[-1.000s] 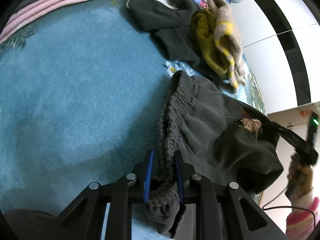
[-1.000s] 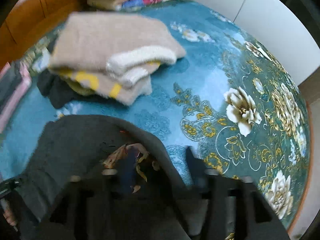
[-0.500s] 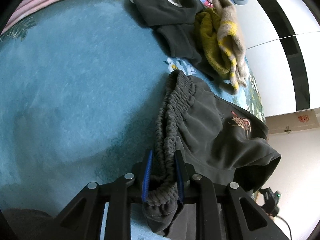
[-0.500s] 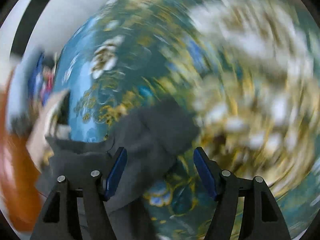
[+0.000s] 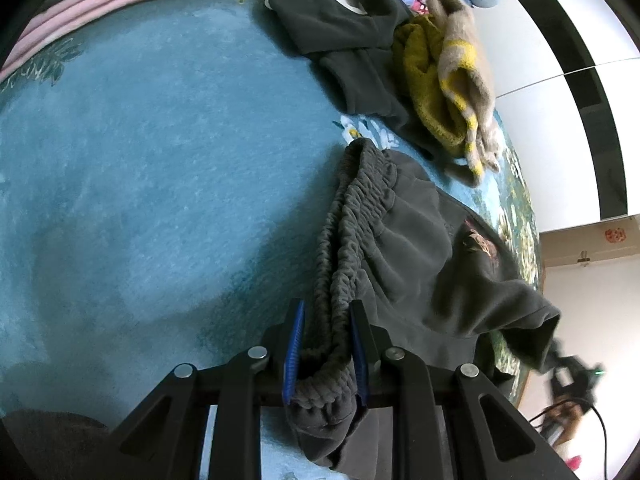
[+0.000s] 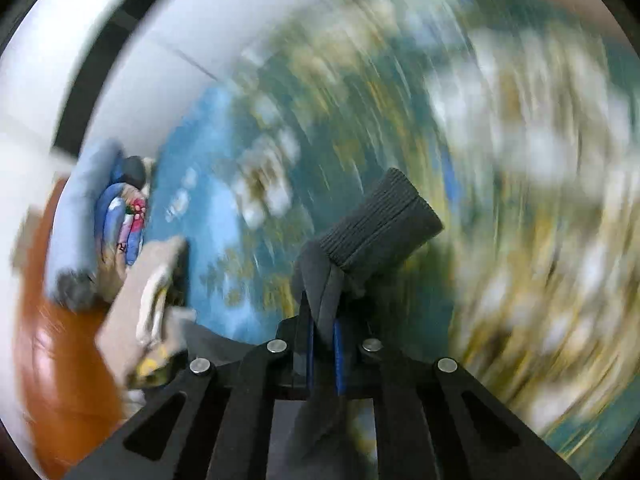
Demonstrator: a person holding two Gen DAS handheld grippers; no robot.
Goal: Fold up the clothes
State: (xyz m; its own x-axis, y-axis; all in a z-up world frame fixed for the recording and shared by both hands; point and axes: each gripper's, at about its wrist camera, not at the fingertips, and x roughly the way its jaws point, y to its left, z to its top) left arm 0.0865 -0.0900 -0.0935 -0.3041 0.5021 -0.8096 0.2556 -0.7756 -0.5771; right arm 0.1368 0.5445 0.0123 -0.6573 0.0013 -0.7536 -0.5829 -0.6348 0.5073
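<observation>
So we've got dark grey fleecy sweatpants [image 5: 404, 256] lying on the plush teal carpet [image 5: 160, 160], gathered elastic waistband all scrunchy. Our left claw [image 5: 325, 344] is pinching that waistband between its blue ribbed pads. Our right claw [image 6: 323, 344] is squeezed nearly together on a fold of the same grey fabric, with the ribbed knit cuff [image 6: 380, 224] sticking up past it. Right view's badly blurred otherwise.

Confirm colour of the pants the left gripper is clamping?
Dark grey pants, small patch on the front; clearest in the left wrist view.
</observation>
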